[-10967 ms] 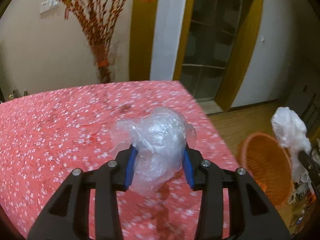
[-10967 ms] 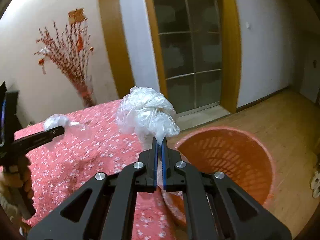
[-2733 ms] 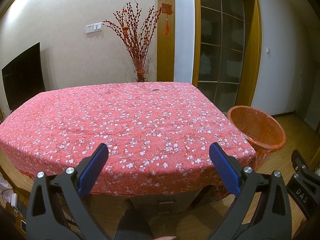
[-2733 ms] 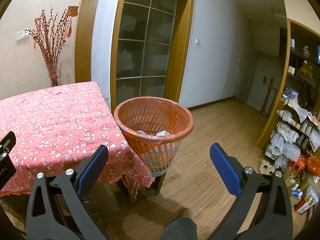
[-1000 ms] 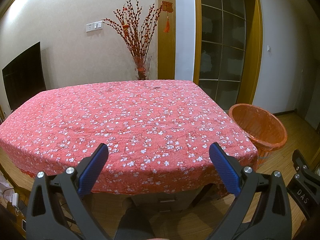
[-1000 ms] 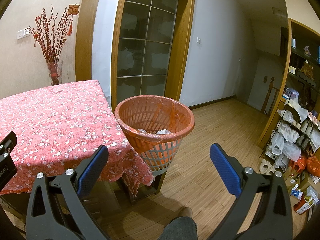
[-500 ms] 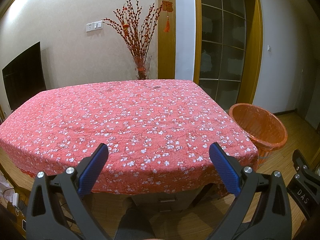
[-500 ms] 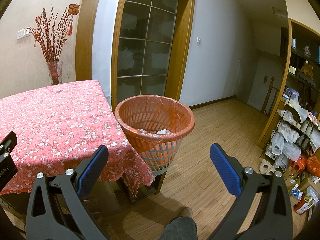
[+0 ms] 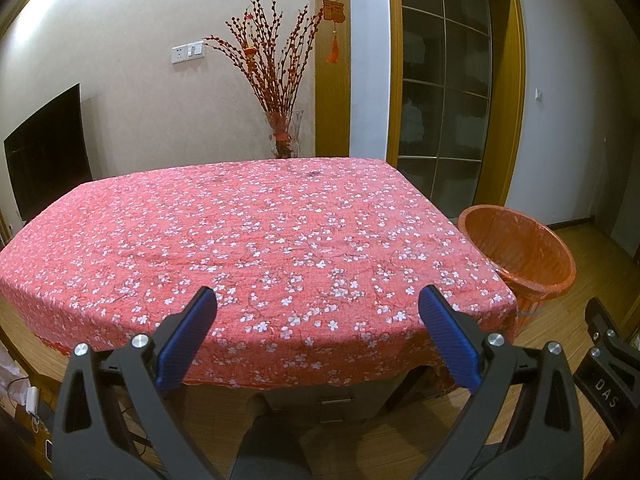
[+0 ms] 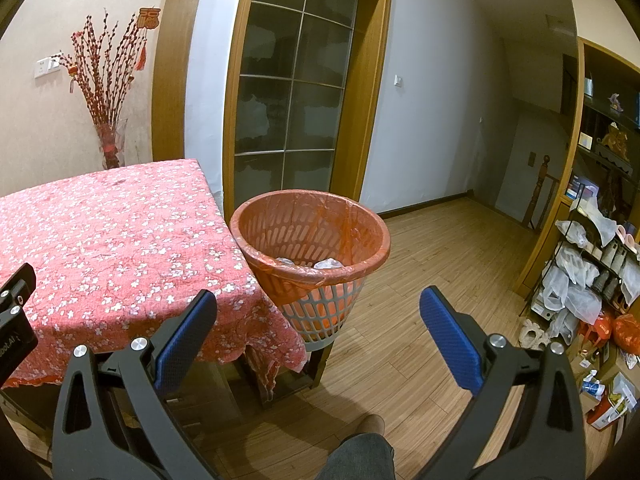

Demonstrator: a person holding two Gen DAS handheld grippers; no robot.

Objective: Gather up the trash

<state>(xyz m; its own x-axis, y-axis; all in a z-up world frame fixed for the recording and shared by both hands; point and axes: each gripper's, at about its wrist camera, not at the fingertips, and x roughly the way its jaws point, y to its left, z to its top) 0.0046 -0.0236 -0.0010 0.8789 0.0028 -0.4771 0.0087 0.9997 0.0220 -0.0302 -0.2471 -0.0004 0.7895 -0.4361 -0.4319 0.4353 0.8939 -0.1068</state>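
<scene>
An orange waste basket [image 10: 310, 240] with an orange liner stands raised beside the table's right corner; crumpled clear plastic trash [image 10: 316, 263] lies inside it. The same basket [image 9: 516, 254] shows at the right in the left wrist view. My left gripper [image 9: 318, 320] is open and holds nothing, pulled back from the near edge of the table with the red flowered cloth [image 9: 248, 236], which bears no trash. My right gripper [image 10: 318, 318] is open and holds nothing, in front of the basket and a little below its rim.
A vase of red branches [image 9: 282, 92] stands behind the table by the wall. A glass door [image 10: 292, 104] is behind the basket. Cluttered shelves with bags [image 10: 592, 276] line the right wall. A person's knee [image 10: 356, 456] shows at the bottom, over wooden floor [image 10: 432, 280].
Since 11 s ago both grippers have let go of their plastic wads, which now lie in the basket, and drawn back from the table. Over the last second almost nothing has moved.
</scene>
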